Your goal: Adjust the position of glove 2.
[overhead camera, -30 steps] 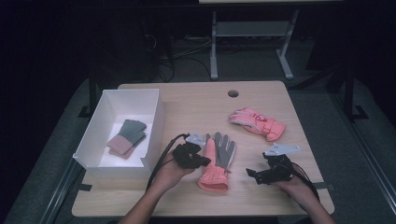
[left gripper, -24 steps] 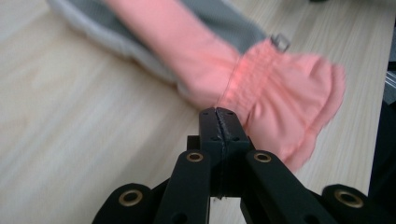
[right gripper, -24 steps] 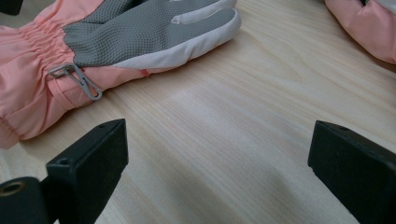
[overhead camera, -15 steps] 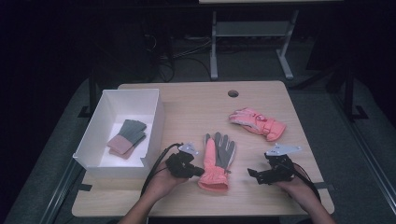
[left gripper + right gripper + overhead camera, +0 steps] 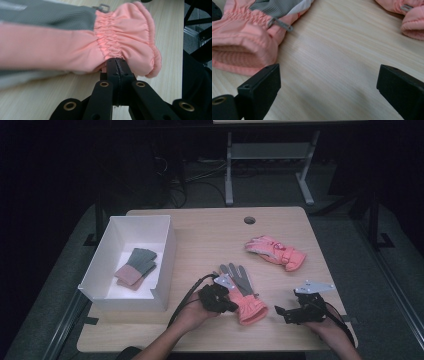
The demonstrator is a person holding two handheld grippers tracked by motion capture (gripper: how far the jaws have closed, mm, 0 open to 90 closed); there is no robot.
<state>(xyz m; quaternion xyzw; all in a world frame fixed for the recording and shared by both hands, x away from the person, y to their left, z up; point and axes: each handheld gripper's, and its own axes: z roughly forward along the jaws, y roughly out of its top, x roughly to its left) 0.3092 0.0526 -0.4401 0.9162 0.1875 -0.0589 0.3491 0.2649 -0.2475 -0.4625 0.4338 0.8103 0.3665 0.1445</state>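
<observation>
Two gloves lie on the counter (image 5: 210, 227) in front of me, and a smaller pair already sits in the white box (image 5: 165, 250) at my left. My left hand-held gripper (image 5: 223, 301) has its jaws pressed together on the edge of the pink cuff of the nearer glove (image 5: 242, 290), the grey-palmed one lying fingers away from me near the front edge. Looking along those jaws, the gathered cuff fabric (image 5: 125, 37) bunches right at the tips, so I judge the pinch is made, though only a thin fold seems caught. My right hand-held gripper (image 5: 292, 312) rests well to the right with its jaws wide apart over bare wood, holding nothing; the other glove (image 5: 275, 251) lies farther back, well clear. This looks to me like the pick-up step for putting the glove into the box. Next I would lift slowly, checking that the fold does not slip, then carry it left over the box wall.
</observation>
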